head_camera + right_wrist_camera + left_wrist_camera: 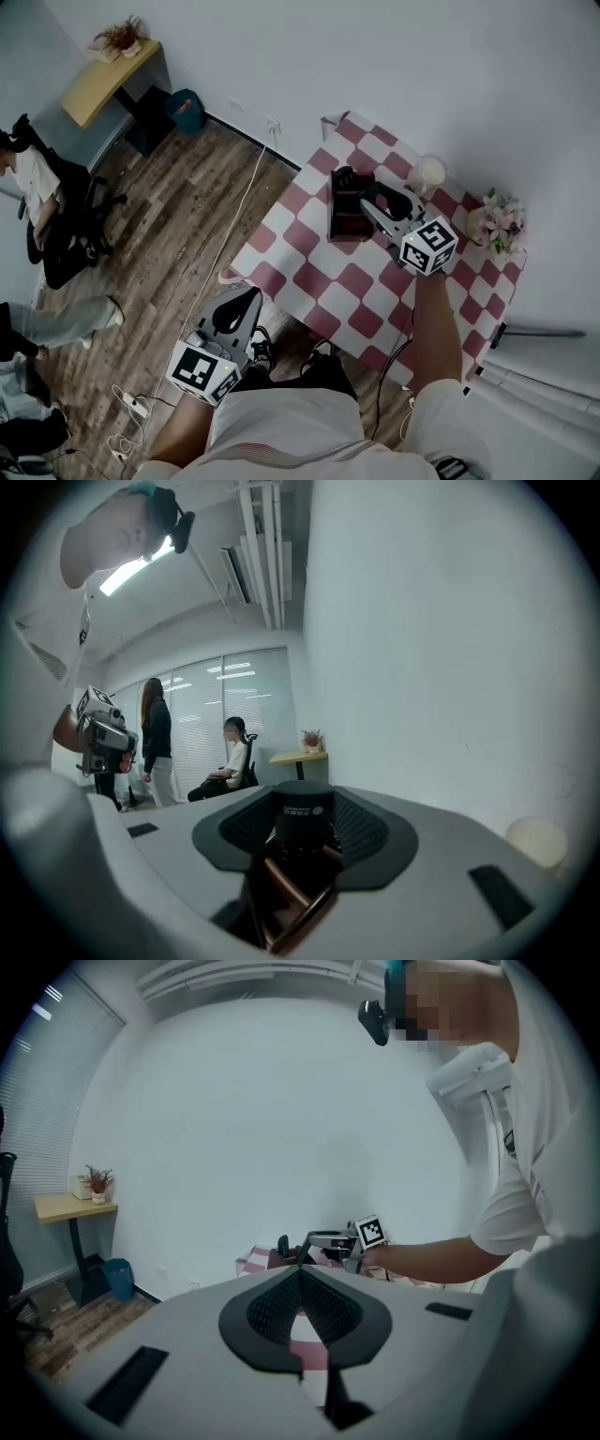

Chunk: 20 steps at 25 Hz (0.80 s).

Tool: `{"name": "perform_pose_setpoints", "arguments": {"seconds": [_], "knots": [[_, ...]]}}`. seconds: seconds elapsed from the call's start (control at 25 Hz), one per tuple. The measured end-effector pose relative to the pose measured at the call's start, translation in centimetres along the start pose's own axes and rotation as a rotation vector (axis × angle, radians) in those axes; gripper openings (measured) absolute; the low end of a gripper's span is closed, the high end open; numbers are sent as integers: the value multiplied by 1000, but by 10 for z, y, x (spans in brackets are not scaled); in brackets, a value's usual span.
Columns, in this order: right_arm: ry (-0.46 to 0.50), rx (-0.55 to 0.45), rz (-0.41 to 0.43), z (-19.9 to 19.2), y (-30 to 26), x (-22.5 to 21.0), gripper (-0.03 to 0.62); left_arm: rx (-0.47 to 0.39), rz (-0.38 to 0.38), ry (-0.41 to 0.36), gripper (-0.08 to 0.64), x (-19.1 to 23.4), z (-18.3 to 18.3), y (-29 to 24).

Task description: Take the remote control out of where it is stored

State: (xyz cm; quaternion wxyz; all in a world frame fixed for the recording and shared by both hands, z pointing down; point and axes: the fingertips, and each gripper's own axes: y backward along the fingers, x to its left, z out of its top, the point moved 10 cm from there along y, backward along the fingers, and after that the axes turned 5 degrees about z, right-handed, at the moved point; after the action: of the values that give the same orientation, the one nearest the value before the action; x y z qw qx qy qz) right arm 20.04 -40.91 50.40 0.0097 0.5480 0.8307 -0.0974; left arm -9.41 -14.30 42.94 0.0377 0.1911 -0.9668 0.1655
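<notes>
A brown wooden organiser box (349,223) stands on the red-and-white checked table (328,281). My right gripper (370,199) reaches down over the box. In the right gripper view a black remote control (302,819) stands upright out of the box (286,907), between the two open pads of my right gripper (302,803). No squeeze on the remote shows. A second slim black object (340,175) sticks up at the box's far corner. My left gripper (244,302) hangs below the table's near edge, jaws together and empty; in its own view my left gripper (300,1277) faces the table.
A white cup (429,172) and a small pot of flowers (497,223) stand on the table beyond the box. A person sits on a chair (37,202) at left, near a wooden desk (103,80). Cables (131,412) lie on the wood floor.
</notes>
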Motion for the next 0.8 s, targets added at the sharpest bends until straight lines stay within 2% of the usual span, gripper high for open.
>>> {"name": "perform_pose_setpoints", "arguments": {"seconds": [0.24,0.36,0.48,0.64,0.8], "knots": [[36,-73,-19,47,29,29,199,-29,-25,0,8,2,3,6],[50,-72,-43,67,45,47,199,-47,-51,-1,8,2,6,9],[26,-54,-103,82,67,64,199,-65,-83,-5,8,1,10,12],[1,61,-207,96,102,89,199,-88,-133,-9,8,-2,16,12],[-7,298,-316,86,135,110,199,-109,-187,-8,8,-8,18,12]]}}
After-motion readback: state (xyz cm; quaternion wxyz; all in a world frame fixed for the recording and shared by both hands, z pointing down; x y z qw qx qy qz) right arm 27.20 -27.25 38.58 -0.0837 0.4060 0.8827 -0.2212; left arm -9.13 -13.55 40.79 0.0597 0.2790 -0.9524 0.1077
